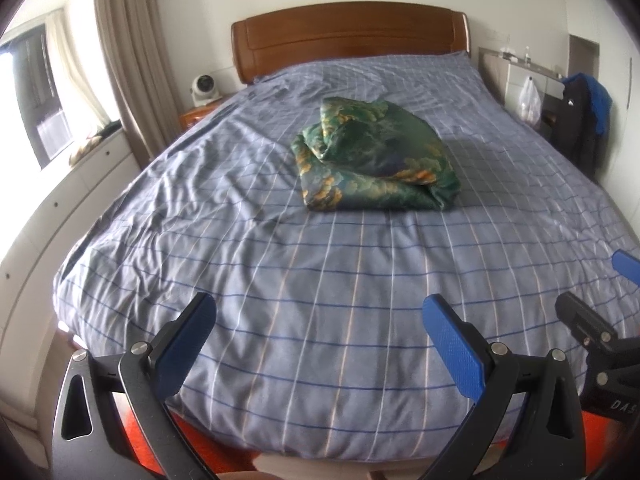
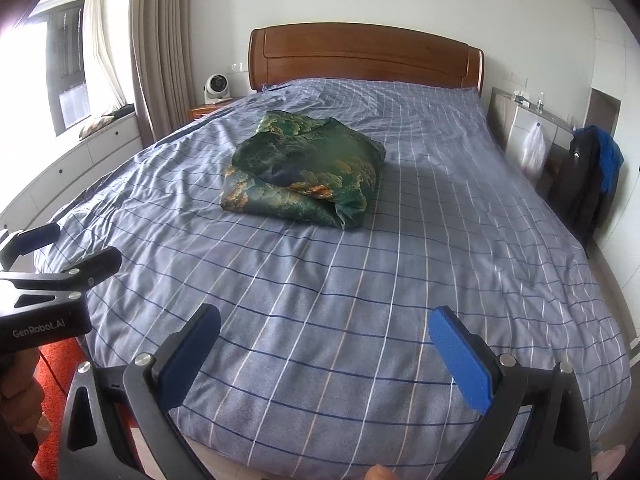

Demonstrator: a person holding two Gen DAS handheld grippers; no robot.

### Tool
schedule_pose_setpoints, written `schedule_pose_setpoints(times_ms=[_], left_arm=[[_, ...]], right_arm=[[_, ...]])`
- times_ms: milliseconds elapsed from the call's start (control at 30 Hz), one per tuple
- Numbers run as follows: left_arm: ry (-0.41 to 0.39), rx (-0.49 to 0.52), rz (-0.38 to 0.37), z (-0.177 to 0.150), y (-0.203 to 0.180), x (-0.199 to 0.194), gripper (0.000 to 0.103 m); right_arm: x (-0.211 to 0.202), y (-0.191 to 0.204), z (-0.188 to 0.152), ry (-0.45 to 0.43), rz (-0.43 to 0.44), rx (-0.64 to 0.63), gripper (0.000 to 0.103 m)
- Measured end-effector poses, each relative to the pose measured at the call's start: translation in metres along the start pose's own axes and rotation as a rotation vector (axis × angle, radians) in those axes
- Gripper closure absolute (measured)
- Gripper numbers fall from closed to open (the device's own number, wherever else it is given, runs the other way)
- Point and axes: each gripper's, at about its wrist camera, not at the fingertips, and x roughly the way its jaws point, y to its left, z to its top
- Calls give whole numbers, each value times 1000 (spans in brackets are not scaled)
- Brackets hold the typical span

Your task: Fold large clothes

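Note:
A green cloth with a gold and orange print (image 1: 372,156) (image 2: 306,170) lies bundled in a loose heap on the middle of the bed (image 1: 280,280) (image 2: 400,280), which has a blue checked cover. My left gripper (image 1: 318,308) hovers open over the bed's foot end, well short of the cloth, with nothing between its fingers. My right gripper (image 2: 324,320) is likewise open and empty above the foot end. In the left wrist view the right gripper (image 1: 592,284) shows at the right edge. In the right wrist view the left gripper (image 2: 76,246) shows at the left edge, held by a hand (image 2: 20,392).
A wooden headboard (image 1: 348,36) stands at the far end. A white fan (image 2: 216,88) sits on a nightstand at the left, beside curtains (image 1: 124,60) and a window bench. At the right are a cabinet with a hanging plastic bag (image 2: 534,148) and dark and blue clothes (image 2: 592,176). An orange rug (image 1: 192,436) lies below.

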Motion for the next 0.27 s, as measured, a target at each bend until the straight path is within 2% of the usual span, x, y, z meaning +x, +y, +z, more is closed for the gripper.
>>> schedule_pose_setpoints(times_ms=[133, 267], left_arm=[[-7, -4, -16, -2, -1, 0, 0], [-35, 5, 13, -3, -4, -4, 0]], right_arm=[[-1, -1, 1, -7, -3, 2, 0], [-1, -1, 1, -8, -1, 6, 0]])
